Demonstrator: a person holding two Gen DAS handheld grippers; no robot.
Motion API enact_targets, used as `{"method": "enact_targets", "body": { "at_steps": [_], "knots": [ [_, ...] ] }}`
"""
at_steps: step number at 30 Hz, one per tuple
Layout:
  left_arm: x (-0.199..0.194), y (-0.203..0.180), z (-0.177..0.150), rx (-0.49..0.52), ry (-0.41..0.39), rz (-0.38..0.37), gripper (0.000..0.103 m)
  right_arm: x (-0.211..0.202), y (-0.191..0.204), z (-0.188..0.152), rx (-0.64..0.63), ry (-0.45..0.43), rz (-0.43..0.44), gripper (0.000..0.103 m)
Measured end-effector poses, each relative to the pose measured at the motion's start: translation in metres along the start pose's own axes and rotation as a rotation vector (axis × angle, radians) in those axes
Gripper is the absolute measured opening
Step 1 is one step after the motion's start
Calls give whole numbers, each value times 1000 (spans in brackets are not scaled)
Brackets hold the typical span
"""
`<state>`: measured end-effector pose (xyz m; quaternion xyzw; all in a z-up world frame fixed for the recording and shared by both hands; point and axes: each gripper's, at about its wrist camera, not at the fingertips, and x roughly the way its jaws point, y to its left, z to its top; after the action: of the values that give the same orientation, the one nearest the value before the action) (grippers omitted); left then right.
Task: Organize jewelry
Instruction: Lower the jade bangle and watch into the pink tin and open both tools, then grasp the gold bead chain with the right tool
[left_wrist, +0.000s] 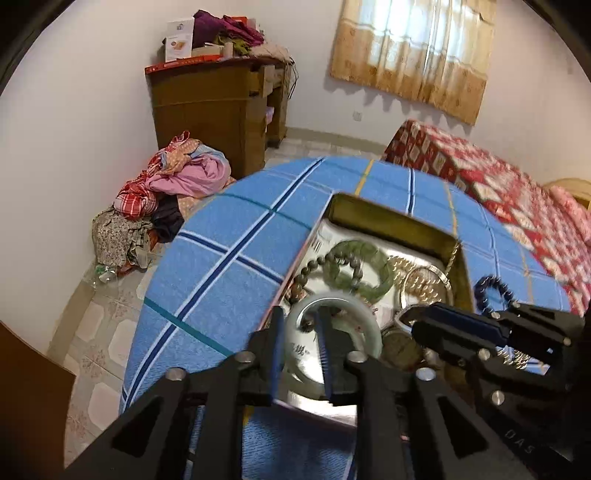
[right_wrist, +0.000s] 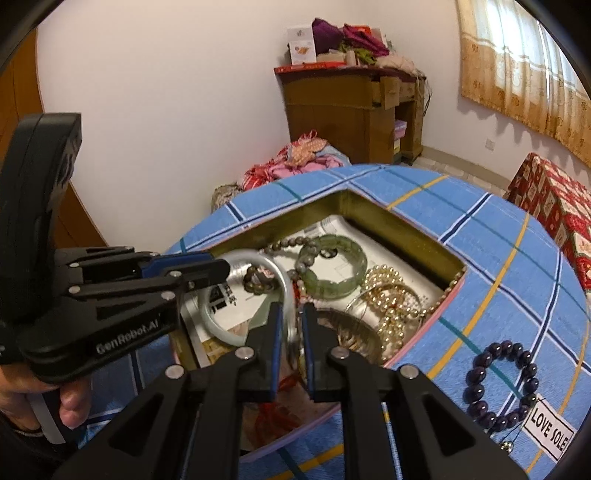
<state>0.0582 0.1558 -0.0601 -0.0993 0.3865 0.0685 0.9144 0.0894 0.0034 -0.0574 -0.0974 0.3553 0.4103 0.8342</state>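
Pale bangle (right_wrist: 258, 295) sits over the open tin (right_wrist: 369, 218), its rim straddled by both my left claw (left_wrist: 300, 334) and right claw (right_wrist: 295, 325), jaws slightly spread, not clearly pinching.

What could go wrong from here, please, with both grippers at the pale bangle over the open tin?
1. The pale bangle sits loosely between the fingers of the left gripper and the right gripper; it could slip and knock against the tin.
2. It hangs over the beaded bracelet and pearl strands, so it may snag or tangle them.
3. The two grippers are close together and could collide.
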Motion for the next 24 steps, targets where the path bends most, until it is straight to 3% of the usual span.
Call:
{"method": "enact_targets", "body": {
  "at_steps": [2, 3, 4, 6, 8, 14, 18, 24],
  "knots": [
    [-8, -1, 2, -11, -24, -16, 44, -12, -5, 0, 18, -24, -4, 30],
    [-13, -3, 3, -10, -46, -3, 60, -16, -6, -1, 19, -31, -10, 31],
    [-17, -4, 4, -8, -65, 5, 69, -22, -9, -2, 21, -39, -20, 32],
    [-20, -8, 6, -13, -78, -2, 70, -39, -21, -11, 44, -56, -48, 44],
    [-21, -14, 6, -8, -77, -18, 70, -53, -35, -21, 77, -60, -89, 49],
    [-17, -55, 3, 63, -68, -43, 70, -76, -80, -54, 204, -15, -237, 54],
    [-12, -82, -3, 115, -48, -72, 70, -78, -90, -69, 255, 26, -263, 56],
    [-5, -104, -9, 172, -19, -87, 70, -69, -84, -73, 225, 78, -259, 57]
  ]
}}
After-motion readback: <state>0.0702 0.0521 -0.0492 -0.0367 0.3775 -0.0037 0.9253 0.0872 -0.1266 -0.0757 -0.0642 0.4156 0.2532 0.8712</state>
